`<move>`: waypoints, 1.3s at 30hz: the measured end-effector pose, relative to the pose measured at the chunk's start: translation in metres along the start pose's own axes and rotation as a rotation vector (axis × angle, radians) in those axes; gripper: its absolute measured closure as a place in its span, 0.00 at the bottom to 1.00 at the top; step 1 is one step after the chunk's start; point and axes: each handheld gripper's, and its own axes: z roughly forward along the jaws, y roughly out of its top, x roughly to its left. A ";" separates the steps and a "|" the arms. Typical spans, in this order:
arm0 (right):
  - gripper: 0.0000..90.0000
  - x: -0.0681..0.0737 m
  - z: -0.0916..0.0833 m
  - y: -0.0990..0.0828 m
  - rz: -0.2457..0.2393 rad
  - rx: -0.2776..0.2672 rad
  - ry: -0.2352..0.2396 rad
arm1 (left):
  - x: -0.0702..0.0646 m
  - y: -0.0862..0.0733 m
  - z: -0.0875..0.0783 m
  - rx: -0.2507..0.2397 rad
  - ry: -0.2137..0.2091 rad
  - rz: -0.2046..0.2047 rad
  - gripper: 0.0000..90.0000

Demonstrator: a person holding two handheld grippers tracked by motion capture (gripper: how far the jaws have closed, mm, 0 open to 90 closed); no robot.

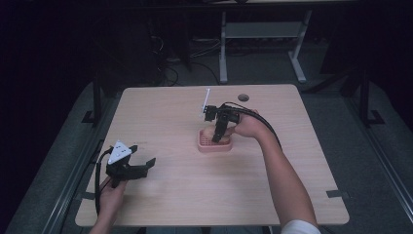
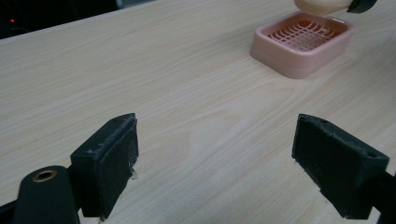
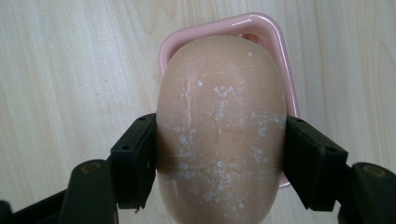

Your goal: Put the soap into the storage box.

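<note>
I see no readable writing anywhere: no label, brand, number or sign on anything on the table or around it.

soap [image 3: 220, 140]: tan oval bar, white scuffs, clamped at both sides, above dish
dish [image 3: 275, 37]: pink, rounded rectangular, grid insert, table centre, peeking out at soap's 12 o'clock
</note>
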 end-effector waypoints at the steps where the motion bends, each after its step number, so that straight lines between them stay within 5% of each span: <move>1: 0.35 -0.001 0.001 0.001 0.000 0.001 0.003 | 0.000 0.000 0.000 -0.001 0.000 -0.001 0.16; 39: 0.35 -0.016 0.030 0.007 0.029 0.030 0.045 | 0.000 0.000 0.000 -0.003 0.000 -0.002 0.16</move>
